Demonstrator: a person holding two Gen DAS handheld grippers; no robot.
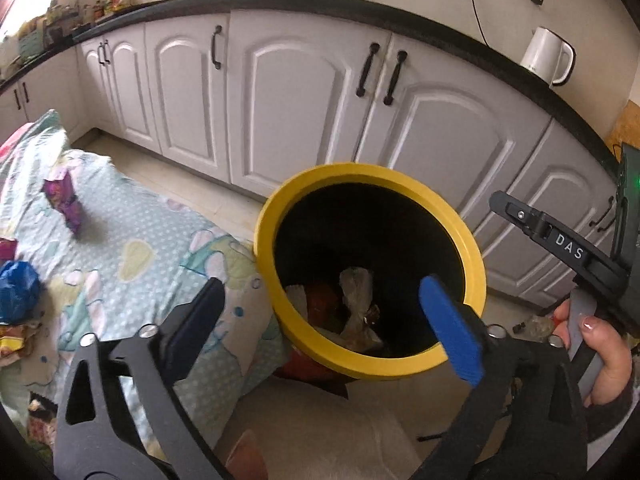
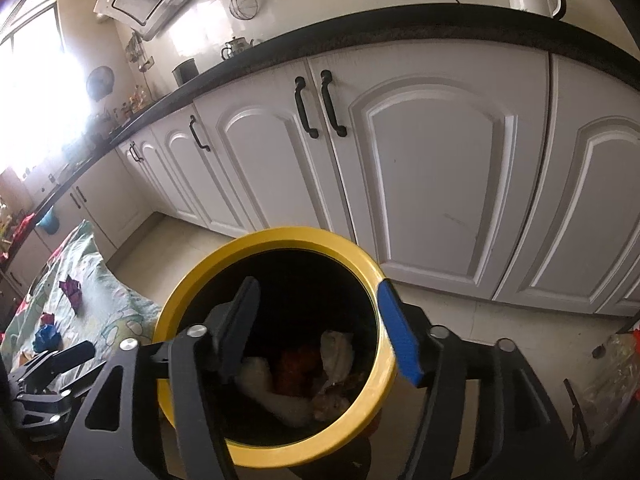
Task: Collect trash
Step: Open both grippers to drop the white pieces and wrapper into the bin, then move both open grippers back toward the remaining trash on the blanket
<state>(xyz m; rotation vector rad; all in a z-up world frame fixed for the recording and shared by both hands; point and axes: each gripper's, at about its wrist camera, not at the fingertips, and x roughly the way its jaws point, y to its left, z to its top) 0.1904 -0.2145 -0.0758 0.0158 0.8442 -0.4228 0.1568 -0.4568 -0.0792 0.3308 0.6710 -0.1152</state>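
— On the patterned bedspread [image 1: 132, 240] at the far left, what lies there?

— A purple wrapper [image 1: 66, 204] stands crumpled, well apart from the bin. Nearer the edge sits a blue bag [image 1: 18, 296], with more scraps below it that are too cut off to name.

— And to the right of the cloth?

— A black bin with a yellow rim [image 1: 276, 292] stands on the pale floor, just beside the bedspread. Down inside lie a whitish crumpled bag [image 1: 358, 292] and something red [image 1: 324, 300].

— The left claw [image 1: 324, 316]?

— Spread wide, with nothing between its dark finger and its blue one; it hangs over the near rim of the bin.

— The right claw [image 2: 320, 338]?

— Also apart, though less wide, and it grips nothing. It hovers above the bin's mouth, the blue finger [image 2: 400, 340] over the right rim.

— Further right?

— A hand [image 1: 600, 344] holds the right claw's handle. White cupboard doors [image 1: 296, 92] run behind, under a dark counter carrying a white kettle [image 1: 546, 56].
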